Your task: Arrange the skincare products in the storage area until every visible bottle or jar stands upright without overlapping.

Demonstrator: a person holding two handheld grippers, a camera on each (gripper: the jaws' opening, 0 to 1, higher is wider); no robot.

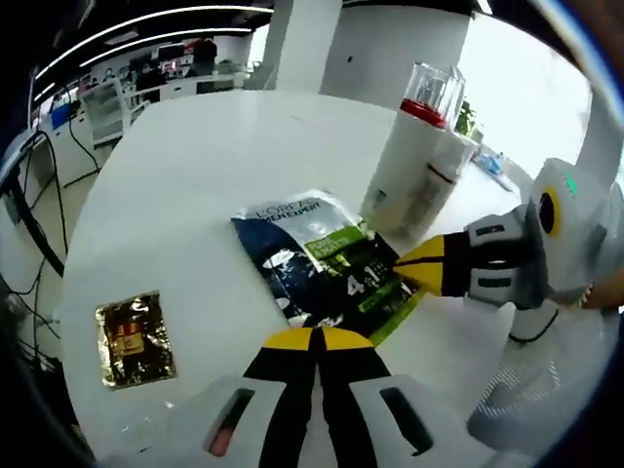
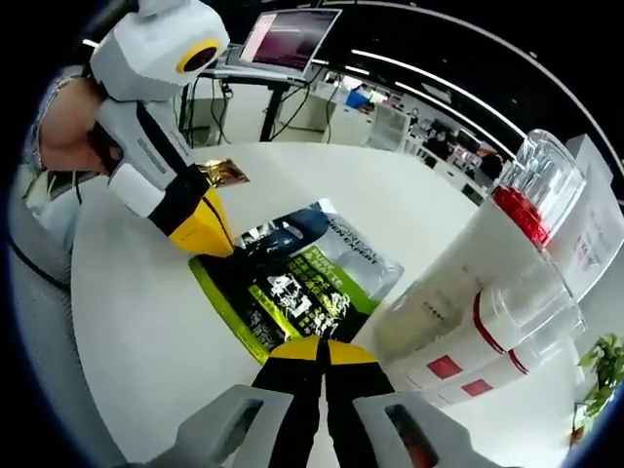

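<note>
Green-and-black sachet (image 1: 327,265) flat on table, both grippers' closed fingers touching opposite edges.

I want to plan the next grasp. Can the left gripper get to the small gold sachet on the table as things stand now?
Probably yes. The gold sachet lies flat and alone on the white table, off to one side of the left gripper, with nothing between them. The gripper's jaws are shut, so they would need to open first.
</note>
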